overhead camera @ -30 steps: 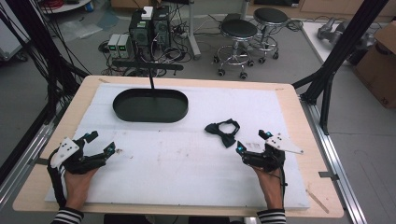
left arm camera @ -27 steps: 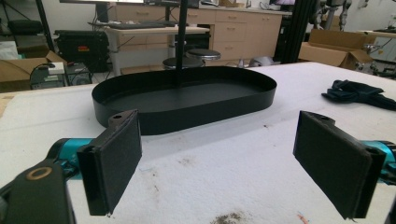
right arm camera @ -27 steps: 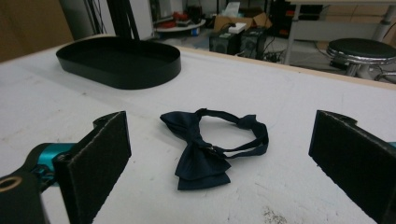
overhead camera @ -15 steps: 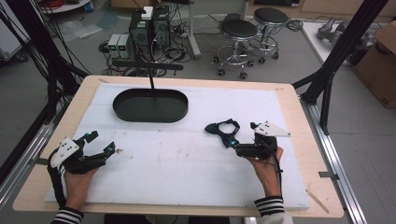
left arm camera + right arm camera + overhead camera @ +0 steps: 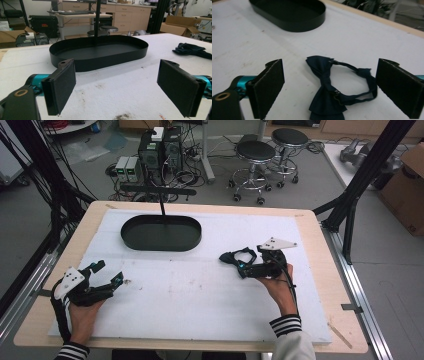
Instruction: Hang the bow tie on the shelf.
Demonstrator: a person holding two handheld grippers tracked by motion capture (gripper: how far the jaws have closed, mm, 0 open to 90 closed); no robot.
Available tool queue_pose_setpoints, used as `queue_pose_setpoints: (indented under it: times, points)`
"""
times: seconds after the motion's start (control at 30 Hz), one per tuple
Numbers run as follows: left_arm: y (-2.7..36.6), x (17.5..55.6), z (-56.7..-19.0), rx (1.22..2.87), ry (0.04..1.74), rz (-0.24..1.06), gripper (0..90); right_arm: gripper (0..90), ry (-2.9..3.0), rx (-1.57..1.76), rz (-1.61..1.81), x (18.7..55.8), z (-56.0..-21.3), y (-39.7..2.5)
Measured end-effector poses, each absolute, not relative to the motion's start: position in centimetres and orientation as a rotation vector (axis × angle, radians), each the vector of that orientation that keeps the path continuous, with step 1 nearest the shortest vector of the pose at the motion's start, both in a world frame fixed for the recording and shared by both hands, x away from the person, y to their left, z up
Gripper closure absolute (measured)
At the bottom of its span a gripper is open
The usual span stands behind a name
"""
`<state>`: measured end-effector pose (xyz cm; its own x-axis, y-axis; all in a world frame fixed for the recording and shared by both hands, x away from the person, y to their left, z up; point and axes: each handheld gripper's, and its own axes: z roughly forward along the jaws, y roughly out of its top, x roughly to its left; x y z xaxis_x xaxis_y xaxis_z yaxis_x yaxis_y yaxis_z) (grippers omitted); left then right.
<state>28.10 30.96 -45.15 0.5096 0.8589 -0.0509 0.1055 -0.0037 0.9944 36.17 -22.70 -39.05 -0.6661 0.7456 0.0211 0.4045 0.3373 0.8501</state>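
Nearing bow tie [image 5: 329,90], right gripper [image 5: 329,85]

The oval tray [image 5: 161,233] sits at the table's [image 5: 310,227] far left. The bow tie [image 5: 236,258] lies right of it, nearer the person, between the right gripper's [image 5: 244,268] jaws.

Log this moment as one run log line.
right gripper: open, jaws either side of bow tie | left gripper: open, idle | tray: empty | stage: before grasp
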Motion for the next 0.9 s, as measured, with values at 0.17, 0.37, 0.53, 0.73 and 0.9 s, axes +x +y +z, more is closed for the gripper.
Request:
queue_pose_setpoints:
  times: [0.17, 0.37, 0.53, 0.73, 0.9]
  points:
    - [31.0, 28.1, -45.1, 1.475, 0.884, 0.735, 15.9, 9.7, 2.299, 0.992, 1.219, 37.3, -38.7, -21.9]
    - [31.0, 28.1, -45.1, 1.473, 0.885, 0.734, 15.9, 18.5, 2.381, 0.99, 1.114, 38.1, -39.5, -21.1]
    - [31.0, 28.1, -45.1, 1.473, 0.885, 0.735, 15.9, 25.0, 2.411, 0.997, 1.067, 38.5, -40.0, -20.8]
    - [31.0, 28.1, -45.1, 1.474, 0.885, 0.736, 15.9, 32.2, 2.412, 1.041, 1.051, 39.0, -40.4, -20.7]
    - [31.0, 28.1, -45.1, 1.474, 0.884, 0.735, 15.9, 38.4, 2.46, 1.039, 0.975, 39.5, -40.9, -20.1]
